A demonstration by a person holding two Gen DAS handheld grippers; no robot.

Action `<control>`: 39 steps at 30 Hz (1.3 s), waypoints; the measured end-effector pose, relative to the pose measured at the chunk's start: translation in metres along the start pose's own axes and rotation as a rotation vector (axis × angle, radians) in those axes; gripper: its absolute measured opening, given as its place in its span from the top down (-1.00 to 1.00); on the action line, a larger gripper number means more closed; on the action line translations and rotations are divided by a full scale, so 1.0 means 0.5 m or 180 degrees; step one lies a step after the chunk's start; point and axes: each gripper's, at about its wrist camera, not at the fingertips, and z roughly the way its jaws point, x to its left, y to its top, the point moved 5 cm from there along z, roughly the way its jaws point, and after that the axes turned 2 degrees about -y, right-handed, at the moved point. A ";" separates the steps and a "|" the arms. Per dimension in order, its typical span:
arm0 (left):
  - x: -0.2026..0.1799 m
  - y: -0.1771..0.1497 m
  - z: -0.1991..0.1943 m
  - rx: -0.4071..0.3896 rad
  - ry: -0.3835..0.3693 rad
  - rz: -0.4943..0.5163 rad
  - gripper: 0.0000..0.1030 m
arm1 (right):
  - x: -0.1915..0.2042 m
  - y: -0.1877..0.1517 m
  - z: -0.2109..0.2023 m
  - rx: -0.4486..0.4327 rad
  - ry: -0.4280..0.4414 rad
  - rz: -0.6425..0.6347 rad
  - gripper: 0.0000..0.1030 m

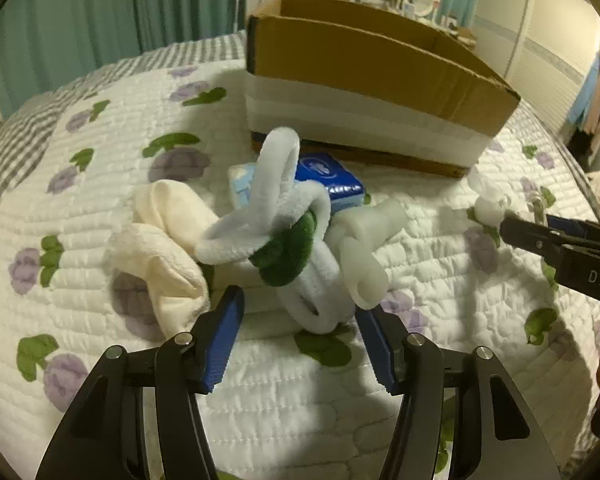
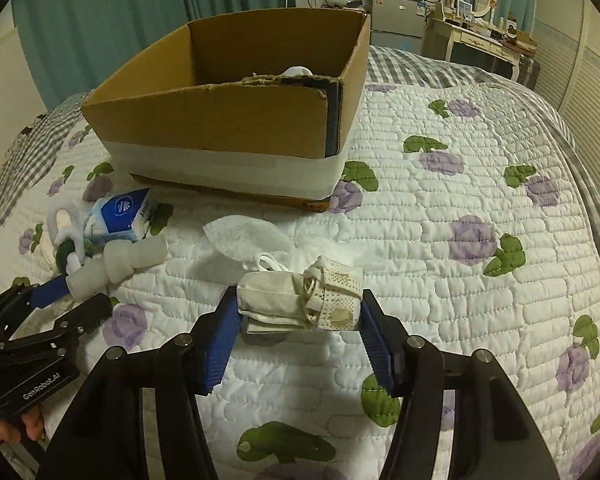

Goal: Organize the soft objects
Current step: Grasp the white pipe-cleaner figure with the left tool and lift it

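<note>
Two grippers over a quilted bedspread (image 2: 440,240), cardboard box (image 2: 228,120) as landmark at the far side. Leftmost, front-left of the box: cream socks (image 1: 160,248) lying on the quilt, touching a white-and-green plush loop toy (image 1: 284,236). Left gripper (image 1: 300,344) has jaws spread wide, gripping nothing; the toy's lower end sits between the blue pads (image 1: 224,340), contact unclear. Behind the toy, closer to the box: blue tissue pack (image 1: 328,176), just in front of the box's near wall. Beside the toy, toward the box's right end: white knotted foam piece (image 1: 364,256), touching the toy.

Right wrist view: same pile sits front-left of the box, tissue pack (image 2: 120,216) nearest its corner. In front of the box's middle, a white face mask (image 2: 244,236) flat on the quilt. Nearer the camera from it, a rolled beige cloth bundle (image 2: 300,300) with a mesh strap, between the right gripper (image 2: 296,344) pads; jaws close in on both its ends, appear to be grasping it, bundle resting low on the quilt. Inside the box, something white (image 2: 296,71) barely shows above the near wall, can't identify.
</note>
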 end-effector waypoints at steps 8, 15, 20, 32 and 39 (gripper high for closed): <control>-0.006 0.003 -0.013 -0.0028 -0.0156 0.0077 0.53 | 0.008 -0.002 -0.001 0.0009 0.0010 -0.0012 -0.12; -0.008 -0.001 -0.048 -0.0050 -0.0185 0.0115 0.82 | 0.014 -0.007 -0.014 0.0005 0.0039 -0.0012 -0.12; -0.004 0.012 -0.097 -0.0176 -0.0215 0.0081 0.84 | 0.021 -0.009 -0.049 -0.0069 0.0052 -0.0012 -0.12; -0.050 0.086 -0.256 -0.0612 -0.0292 0.0268 0.84 | 0.056 0.021 -0.216 -0.0465 0.0114 -0.0228 -0.05; -0.087 0.134 -0.306 -0.0797 -0.0342 0.0359 0.84 | 0.075 0.056 -0.322 -0.0754 0.0091 -0.0403 -0.06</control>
